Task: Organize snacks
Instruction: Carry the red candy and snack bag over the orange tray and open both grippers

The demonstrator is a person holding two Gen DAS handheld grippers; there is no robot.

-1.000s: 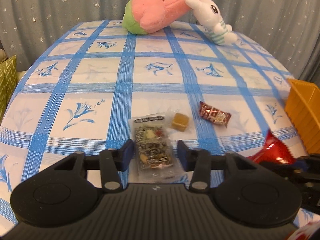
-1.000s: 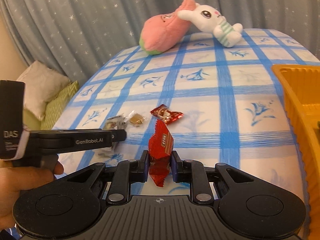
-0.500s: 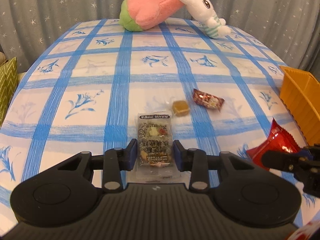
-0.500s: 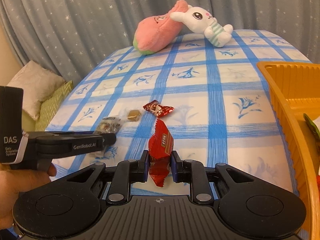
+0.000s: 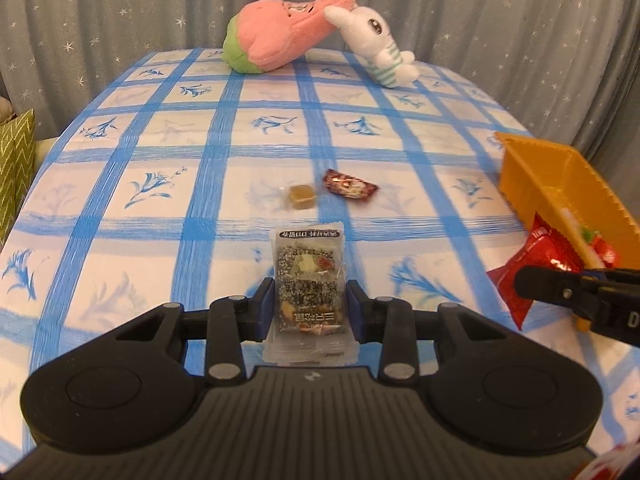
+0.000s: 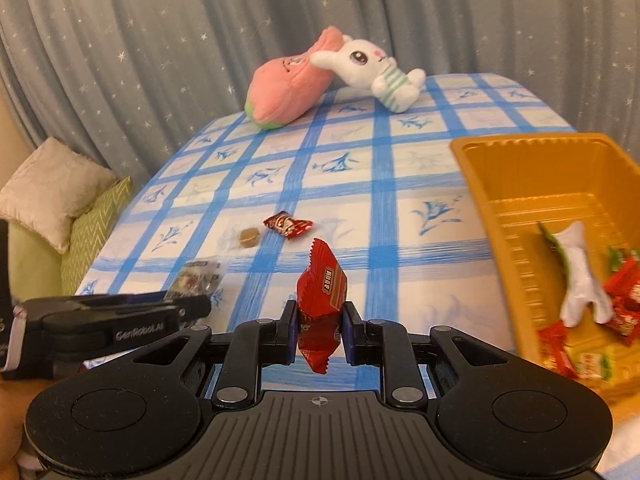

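1. At the bottom centre of the left wrist view, the left claw (image 5: 311,307) is closed on a clear nut bar packet (image 5: 307,286); its jaws closed further over the last second, and the packet, flat on the table (image 5: 160,216) a second ago, now appears lifted clear of it.
2. At the bottom centre of the right wrist view, the right claw (image 6: 319,322) is clamped tight on a red wafer packet (image 6: 322,300), which is held upright.
3. More of the orange tray (image 6: 520,184) is shown at the right edge of both views than a second ago, so both packets are judged to be on their way to it. Several snacks already lie inside.
4. Toward mid-frame, a small wrapped caramel (image 5: 301,196) and a dark red candy (image 5: 349,184) remain side by side on the table, still to be collected.
5. At the far edge, two plush toys (image 5: 312,26) lie untouched.
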